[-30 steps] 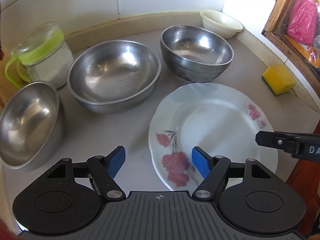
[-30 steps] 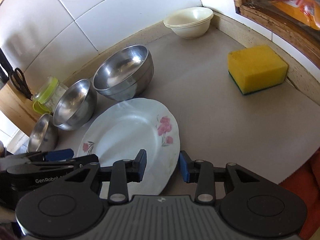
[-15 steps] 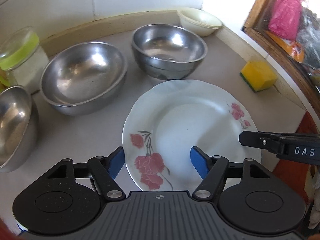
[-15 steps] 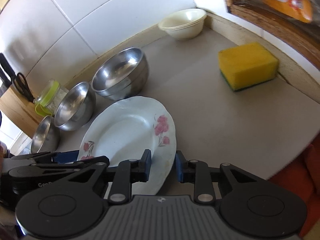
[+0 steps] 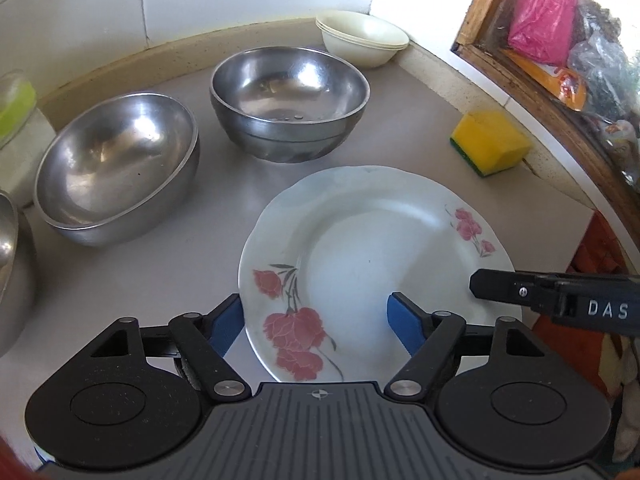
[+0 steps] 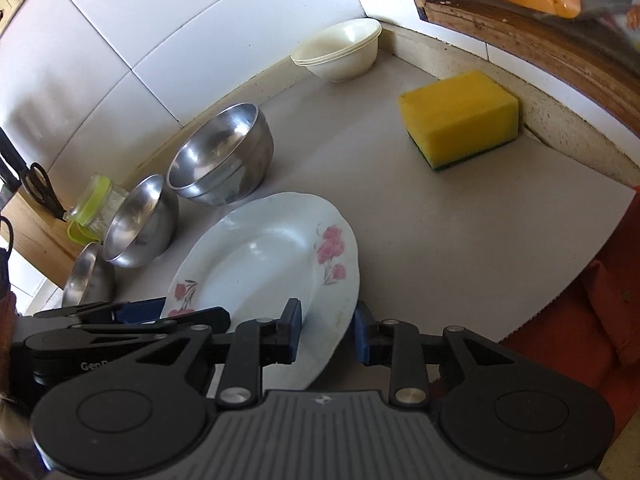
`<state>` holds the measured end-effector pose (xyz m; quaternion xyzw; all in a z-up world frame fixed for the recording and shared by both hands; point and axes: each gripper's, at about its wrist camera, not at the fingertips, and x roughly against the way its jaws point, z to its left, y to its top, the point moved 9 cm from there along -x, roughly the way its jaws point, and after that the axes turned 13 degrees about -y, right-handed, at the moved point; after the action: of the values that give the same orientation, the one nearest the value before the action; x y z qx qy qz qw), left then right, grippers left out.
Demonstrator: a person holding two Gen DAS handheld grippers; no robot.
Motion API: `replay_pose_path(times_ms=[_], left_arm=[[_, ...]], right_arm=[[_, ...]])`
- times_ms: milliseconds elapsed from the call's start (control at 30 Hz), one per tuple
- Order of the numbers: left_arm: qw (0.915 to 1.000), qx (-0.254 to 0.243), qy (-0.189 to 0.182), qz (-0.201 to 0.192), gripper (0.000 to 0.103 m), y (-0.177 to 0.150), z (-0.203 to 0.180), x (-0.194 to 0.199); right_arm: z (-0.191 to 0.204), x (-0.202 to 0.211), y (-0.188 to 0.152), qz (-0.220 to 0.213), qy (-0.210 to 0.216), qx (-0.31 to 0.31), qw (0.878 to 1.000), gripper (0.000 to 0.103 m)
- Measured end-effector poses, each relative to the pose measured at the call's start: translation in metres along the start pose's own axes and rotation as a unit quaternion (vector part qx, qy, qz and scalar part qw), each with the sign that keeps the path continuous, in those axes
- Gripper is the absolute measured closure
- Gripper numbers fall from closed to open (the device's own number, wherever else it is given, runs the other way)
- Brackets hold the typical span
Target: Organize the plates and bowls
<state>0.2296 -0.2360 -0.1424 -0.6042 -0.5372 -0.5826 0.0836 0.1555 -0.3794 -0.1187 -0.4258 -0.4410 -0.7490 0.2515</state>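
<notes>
Left gripper [image 5: 316,320] opening, straddling plate [image 5: 372,248] near edge. Right gripper [image 6: 326,330] opening, plate rim between pads; contact unclear. Leftmost steel bowl [image 5: 10,276] cut off.

A round white ceramic plate [image 5: 372,264] carries pink flower sprays with grey-green stems. The deep steel bowls [image 5: 289,96] are plain silver-grey. The stacked plastic bowls [image 6: 340,52] are cream. A block sponge [image 6: 460,114] is yellow over green, on a beige-grey countertop [image 6: 460,232].
</notes>
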Motion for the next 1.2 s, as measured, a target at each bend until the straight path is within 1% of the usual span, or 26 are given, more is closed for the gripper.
replay_pose_path(times_ms=[100,267,367,467,633,800,1100,1133,1167,1200], left_arm=[[1.0000,0.002,-0.003,-0.004,0.022,0.002,-0.001,0.004],[0.9997,0.002,-0.007,-0.022,0.022,0.012,-0.007,0.016],[0.9994,0.000,-0.012,-0.032,0.022,0.016,-0.010,0.023],[0.9996,-0.004,-0.009,-0.025,0.022,0.014,-0.011,0.021],[0.9998,0.008,-0.011,-0.016,0.022,0.009,-0.008,0.019],[0.9998,0.002,-0.002,-0.021,0.022,0.007,-0.007,0.025],[0.9991,0.004,0.023,-0.037,0.022,-0.008,-0.004,0.049],[0.9990,-0.005,0.017,-0.041,0.042,-0.010,-0.008,0.051],[0.9989,-0.019,-0.017,-0.040,0.057,-0.011,-0.019,0.053],[0.9984,-0.026,-0.039,-0.031,0.052,-0.014,-0.030,0.053]], right_arm=[[-0.003,0.004,0.001,0.001,0.010,-0.013,1.000,0.072],[-0.003,0.015,0.007,-0.009,0.022,-0.033,0.999,0.073],[-0.001,0.022,0.010,-0.019,0.023,-0.025,0.999,0.073],[0.000,0.021,0.007,-0.014,0.018,-0.019,1.000,0.072],[0.001,0.020,0.000,-0.005,0.022,-0.021,1.000,0.073],[0.006,0.024,-0.002,-0.011,0.023,-0.004,1.000,0.073],[0.025,0.037,-0.010,-0.021,0.046,0.026,0.998,0.073],[0.030,0.040,-0.011,-0.024,0.058,0.032,0.997,0.081],[0.037,0.042,-0.013,-0.018,0.073,0.041,0.996,0.082],[0.045,0.043,-0.016,-0.016,0.078,0.056,0.995,0.082]])
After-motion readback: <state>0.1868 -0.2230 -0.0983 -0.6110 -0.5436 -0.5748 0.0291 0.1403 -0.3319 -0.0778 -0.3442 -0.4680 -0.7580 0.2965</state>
